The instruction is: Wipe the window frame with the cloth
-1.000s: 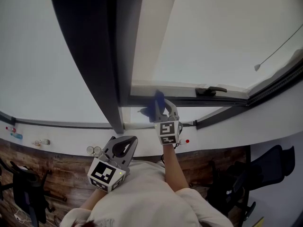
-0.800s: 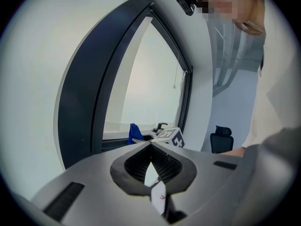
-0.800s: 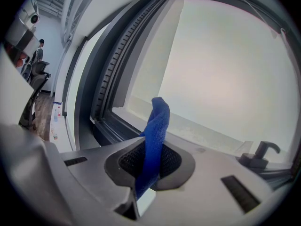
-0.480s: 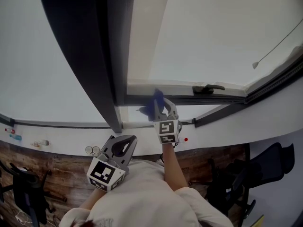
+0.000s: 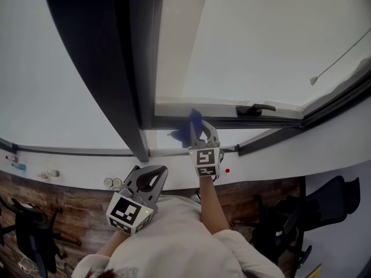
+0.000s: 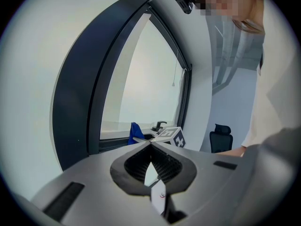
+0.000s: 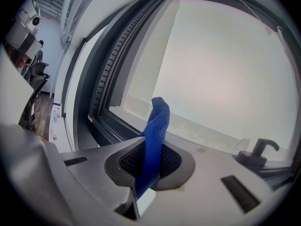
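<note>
Right gripper view: the right gripper [image 7: 149, 161] pinches the cloth [image 7: 157, 121] at the window frame [image 7: 101, 121], ready to wipe; the left gripper [image 6: 151, 166] idles below it, closed and empty.

The head view looks steeply down from above the person's shoulders onto the window frame [image 5: 174, 122]. The left gripper view sits lower and well back, facing the same window. The right gripper view is close against it, seemingly tilted up across the pane. All three share the handle [image 5: 255, 109] and cloth [image 5: 194, 123].
</note>
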Demonstrator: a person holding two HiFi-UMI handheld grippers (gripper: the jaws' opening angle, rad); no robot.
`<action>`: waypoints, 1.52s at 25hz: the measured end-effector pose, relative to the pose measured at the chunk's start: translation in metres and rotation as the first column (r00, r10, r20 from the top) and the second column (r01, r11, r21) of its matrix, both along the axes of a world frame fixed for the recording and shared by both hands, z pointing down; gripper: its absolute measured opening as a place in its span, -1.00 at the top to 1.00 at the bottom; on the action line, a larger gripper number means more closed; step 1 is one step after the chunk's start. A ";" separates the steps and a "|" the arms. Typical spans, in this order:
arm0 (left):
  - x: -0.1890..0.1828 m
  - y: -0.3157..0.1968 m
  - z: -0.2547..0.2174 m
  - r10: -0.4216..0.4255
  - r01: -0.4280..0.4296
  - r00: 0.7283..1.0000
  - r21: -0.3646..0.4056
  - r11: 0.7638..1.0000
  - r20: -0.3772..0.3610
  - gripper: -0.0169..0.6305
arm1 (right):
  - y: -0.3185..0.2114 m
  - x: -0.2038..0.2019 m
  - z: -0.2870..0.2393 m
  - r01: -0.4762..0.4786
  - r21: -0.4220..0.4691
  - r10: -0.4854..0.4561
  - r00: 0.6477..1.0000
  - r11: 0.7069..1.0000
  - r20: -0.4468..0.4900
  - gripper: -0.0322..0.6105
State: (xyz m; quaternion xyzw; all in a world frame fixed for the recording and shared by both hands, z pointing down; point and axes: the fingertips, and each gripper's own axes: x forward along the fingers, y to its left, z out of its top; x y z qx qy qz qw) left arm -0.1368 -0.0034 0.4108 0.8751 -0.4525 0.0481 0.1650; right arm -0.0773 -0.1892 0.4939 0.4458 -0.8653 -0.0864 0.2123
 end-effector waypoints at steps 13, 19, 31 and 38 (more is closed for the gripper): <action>0.002 -0.002 0.001 0.009 -0.009 1.000 -0.001 1.000 -0.006 0.92 | -0.002 0.008 0.000 -0.016 -0.005 0.016 1.000 1.000 0.004 0.76; 0.001 -0.003 0.002 0.010 -0.010 1.000 -0.005 1.000 -0.007 0.92 | -0.002 0.011 0.000 -0.022 -0.006 0.022 1.000 1.000 0.007 0.76; 0.002 -0.006 0.001 0.015 -0.015 1.000 0.000 1.000 -0.014 0.92 | -0.005 0.018 0.000 -0.036 -0.010 0.036 0.999 0.999 0.009 0.76; 0.003 -0.008 0.002 0.024 -0.024 1.000 0.000 1.000 -0.015 0.92 | -0.006 0.021 0.001 -0.042 -0.011 0.042 0.999 0.999 0.001 0.76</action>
